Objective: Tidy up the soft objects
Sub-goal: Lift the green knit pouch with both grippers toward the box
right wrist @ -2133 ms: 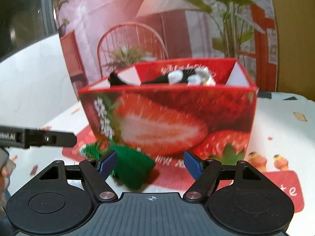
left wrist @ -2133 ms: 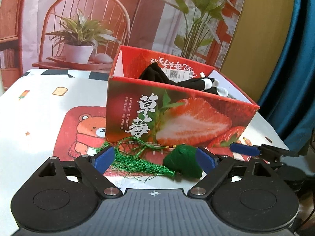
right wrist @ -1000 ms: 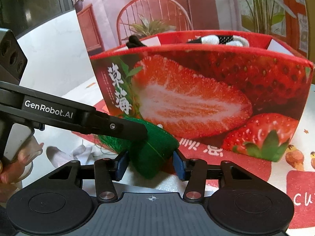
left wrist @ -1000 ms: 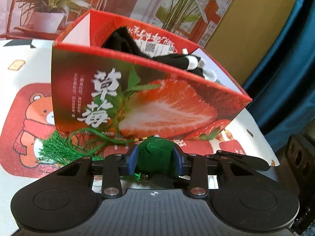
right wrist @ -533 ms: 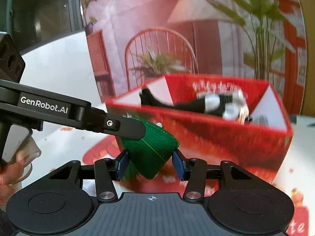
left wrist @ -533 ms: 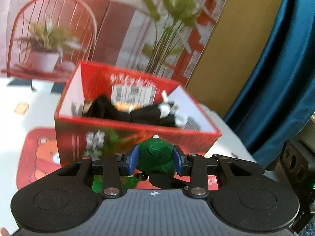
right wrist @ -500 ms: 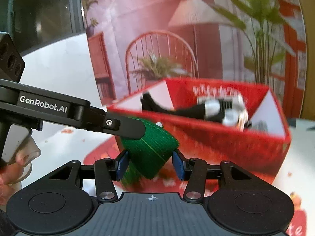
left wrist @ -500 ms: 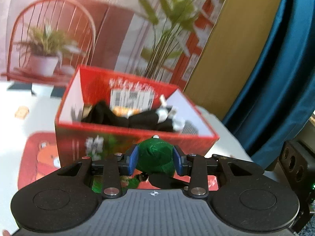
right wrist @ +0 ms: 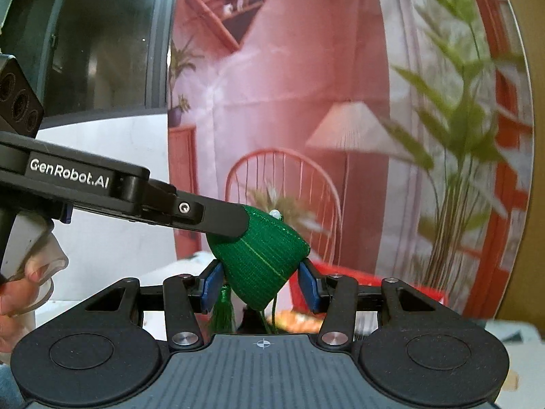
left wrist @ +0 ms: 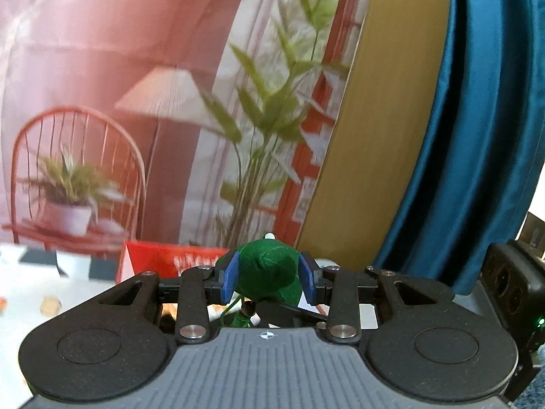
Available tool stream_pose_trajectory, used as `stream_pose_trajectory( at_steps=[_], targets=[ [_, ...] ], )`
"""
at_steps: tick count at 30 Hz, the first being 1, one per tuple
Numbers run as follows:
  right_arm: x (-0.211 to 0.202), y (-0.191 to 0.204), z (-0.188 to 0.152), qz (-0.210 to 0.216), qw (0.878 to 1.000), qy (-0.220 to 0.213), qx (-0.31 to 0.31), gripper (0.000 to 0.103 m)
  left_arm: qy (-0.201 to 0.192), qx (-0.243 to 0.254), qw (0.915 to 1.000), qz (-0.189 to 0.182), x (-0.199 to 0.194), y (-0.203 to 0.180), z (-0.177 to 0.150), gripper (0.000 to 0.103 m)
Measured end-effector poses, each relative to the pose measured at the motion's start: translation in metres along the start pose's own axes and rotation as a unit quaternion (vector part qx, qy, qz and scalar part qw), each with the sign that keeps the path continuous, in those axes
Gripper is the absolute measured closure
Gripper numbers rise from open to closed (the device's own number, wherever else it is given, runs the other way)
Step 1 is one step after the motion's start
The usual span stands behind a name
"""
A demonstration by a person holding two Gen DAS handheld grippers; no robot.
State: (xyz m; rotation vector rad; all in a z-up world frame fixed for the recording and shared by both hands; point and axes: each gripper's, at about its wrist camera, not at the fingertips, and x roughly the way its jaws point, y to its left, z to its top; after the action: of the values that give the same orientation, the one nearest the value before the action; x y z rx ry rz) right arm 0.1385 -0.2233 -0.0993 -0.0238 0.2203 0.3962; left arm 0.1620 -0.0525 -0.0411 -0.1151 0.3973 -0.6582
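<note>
A green stuffed sachet (left wrist: 267, 272) with a green tassel hangs in the air, pinched from both sides. My left gripper (left wrist: 267, 277) is shut on it. My right gripper (right wrist: 260, 283) is also shut on the same sachet (right wrist: 260, 259), and the left gripper's arm reaches in from the left in the right wrist view. The tassel (right wrist: 223, 313) dangles below. The red strawberry box (left wrist: 170, 260) sits low, just behind and under the sachet; it also shows in the right wrist view (right wrist: 344, 283).
A printed backdrop with a chair, lamp and plant stands behind the table. A blue curtain (left wrist: 477, 136) hangs at the right. The white printed tablecloth (left wrist: 44, 293) shows at lower left. A black device (left wrist: 511, 272) sits at far right.
Both grippers have lifted the sachet higher together. The box has dropped low in both views, with its contents now mostly out of sight.
</note>
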Motion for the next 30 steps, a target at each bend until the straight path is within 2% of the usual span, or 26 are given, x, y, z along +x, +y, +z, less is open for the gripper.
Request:
stream_pose_trajectory(
  at_steps=[7,11,18,30],
  targets=[
    [0.016,-0.008,0.027,-0.002,1.0,-0.022,-0.018,0.058,-0.026,-0.006,0.9996,0.005,0.007,0.007,0.022,0.063],
    [0.029,-0.013,0.033,-0.004,0.999,-0.026,-0.029,0.058,-0.025,-0.007,0.9996,0.013,0.016,0.013,0.027,0.063],
    [0.053,-0.026,0.026,-0.002,1.0,-0.018,-0.026,0.058,-0.004,-0.011,0.9997,0.023,0.044,0.027,0.028,0.063],
    [0.095,-0.065,-0.004,-0.006,1.0,0.01,0.019,0.058,0.049,-0.003,0.9982,0.036,0.105,0.046,0.023,0.063]
  ],
)
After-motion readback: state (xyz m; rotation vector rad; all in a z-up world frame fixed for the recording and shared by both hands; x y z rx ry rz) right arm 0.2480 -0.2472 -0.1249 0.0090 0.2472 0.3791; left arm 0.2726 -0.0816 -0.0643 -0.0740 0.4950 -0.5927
